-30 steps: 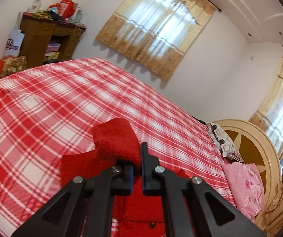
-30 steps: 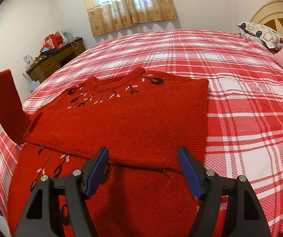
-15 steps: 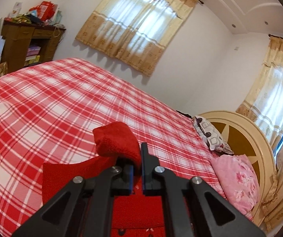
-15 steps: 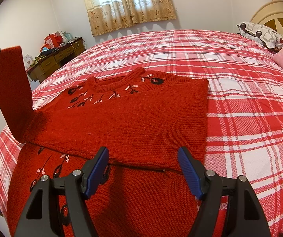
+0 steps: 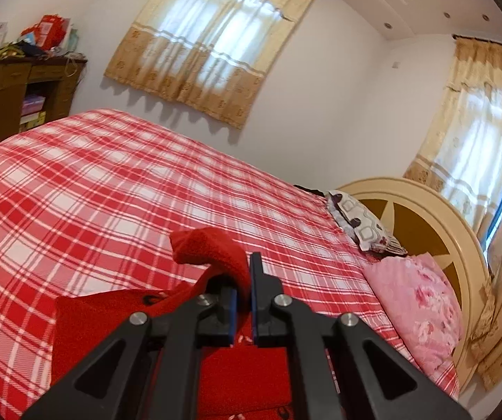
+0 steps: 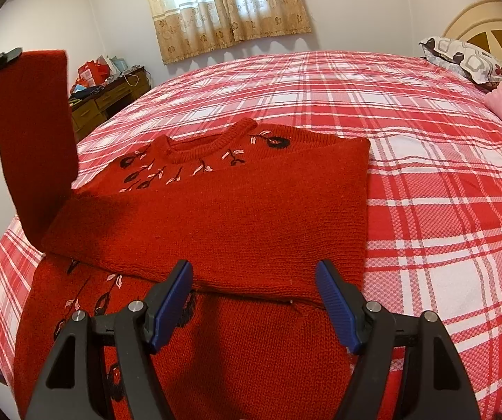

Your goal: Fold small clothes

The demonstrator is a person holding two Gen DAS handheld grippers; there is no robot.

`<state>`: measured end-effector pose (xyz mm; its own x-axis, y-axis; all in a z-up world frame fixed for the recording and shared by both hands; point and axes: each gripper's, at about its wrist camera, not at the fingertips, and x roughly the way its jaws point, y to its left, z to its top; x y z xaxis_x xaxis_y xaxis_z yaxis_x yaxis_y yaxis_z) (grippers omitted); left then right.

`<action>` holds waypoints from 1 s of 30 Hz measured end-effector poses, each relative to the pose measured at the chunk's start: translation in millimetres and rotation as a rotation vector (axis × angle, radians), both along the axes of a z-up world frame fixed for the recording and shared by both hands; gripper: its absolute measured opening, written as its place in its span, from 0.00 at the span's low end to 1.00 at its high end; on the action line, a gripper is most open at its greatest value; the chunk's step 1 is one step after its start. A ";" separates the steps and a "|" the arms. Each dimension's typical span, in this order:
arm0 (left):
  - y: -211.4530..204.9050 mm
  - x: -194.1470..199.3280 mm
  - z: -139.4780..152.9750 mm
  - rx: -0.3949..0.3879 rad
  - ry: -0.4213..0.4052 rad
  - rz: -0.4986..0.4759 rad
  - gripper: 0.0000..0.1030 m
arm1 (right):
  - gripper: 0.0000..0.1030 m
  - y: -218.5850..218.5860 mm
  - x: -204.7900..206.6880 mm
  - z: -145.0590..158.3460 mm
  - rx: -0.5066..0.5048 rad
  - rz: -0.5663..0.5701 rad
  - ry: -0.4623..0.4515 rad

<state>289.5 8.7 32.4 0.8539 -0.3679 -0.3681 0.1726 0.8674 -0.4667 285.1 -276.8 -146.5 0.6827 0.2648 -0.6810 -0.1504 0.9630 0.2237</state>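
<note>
The left gripper [image 5: 243, 290] is pinched shut on the cuff end of the red sweater's sleeve [image 5: 212, 248], which bunches up over its tips. From the right wrist view that sleeve [image 6: 34, 133] hangs up and away at the far left, lifted clear of the bed, with the left gripper's black tip just at its top edge.

The right gripper [image 6: 254, 301] stands wide, nothing between its blue pads [image 6: 334, 301]; it hovers over the lower part of the red sweater [image 6: 216, 210]. Just ahead of its tips, the other sleeve lies folded flat across the sweater's chest, below the round neckline with its black and pink embroidered flowers.

The sweater lies spread on the bed's red-and-white plaid bedspread [image 6: 425, 192]. Ahead and to the right of both grippers are a patterned pillow [image 6: 460, 57] and a pink floral one [image 5: 422, 304] against the cream headboard [image 5: 460, 231]. Far ahead to the left a brown wooden desk [image 5: 9, 91] holds a clutter of bags and boxes, too small to tell apart.
</note>
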 end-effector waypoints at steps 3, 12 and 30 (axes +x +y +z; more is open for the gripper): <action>-21.7 2.7 -5.1 0.040 -0.015 -0.012 0.05 | 0.71 -4.1 0.6 -0.5 0.031 -0.014 -0.002; -97.4 14.5 -61.1 0.272 -0.005 -0.020 0.05 | 0.71 -32.0 0.6 -1.8 0.112 -0.187 -0.008; -83.9 -60.0 -103.4 0.688 -0.020 0.022 0.81 | 0.72 -63.3 0.1 -6.7 0.227 -0.302 -0.002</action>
<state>229.6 -75.3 -71.0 0.8677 -0.0390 -0.4956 0.1548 0.9686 0.1947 285.2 -340.1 -153.2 0.7546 0.1951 -0.6265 0.1320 0.8901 0.4362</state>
